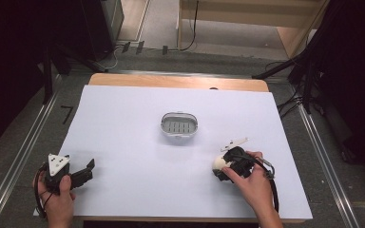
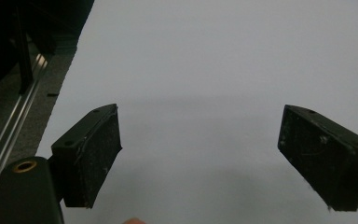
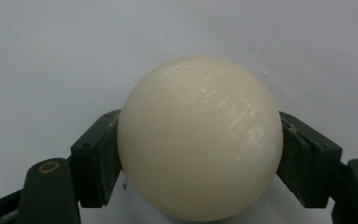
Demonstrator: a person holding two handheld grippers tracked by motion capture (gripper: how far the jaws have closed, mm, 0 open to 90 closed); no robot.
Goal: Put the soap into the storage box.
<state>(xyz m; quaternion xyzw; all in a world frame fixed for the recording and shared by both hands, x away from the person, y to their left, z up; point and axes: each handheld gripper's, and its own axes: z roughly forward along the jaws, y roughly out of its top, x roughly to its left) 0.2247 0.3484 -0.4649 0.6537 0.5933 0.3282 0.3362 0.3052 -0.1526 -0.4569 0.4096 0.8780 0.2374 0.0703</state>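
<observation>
Presently, the right claw (image 3: 199, 154) is clamped on a smooth cream-white round ball (image 3: 199, 137), whose lower edge is cut off in the right gripper view. Ball and claw sit at four o'clock from the grey oval slotted dish (image 1: 179, 127) on the white-covered table (image 1: 123, 142). Left claw (image 2: 199, 154) gapes wide, empty.

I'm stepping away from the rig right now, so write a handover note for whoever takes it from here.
Right hand-held gripper: shut on the cream ball, low over the white sheet near the front right.
Left hand-held gripper: open, holding nothing, at the sheet's front left.
Grey slotted dish: mid-sheet, nothing in it.
Done: ball gripped.
Left, most likely: carry the ball to the dish and release it there.
</observation>
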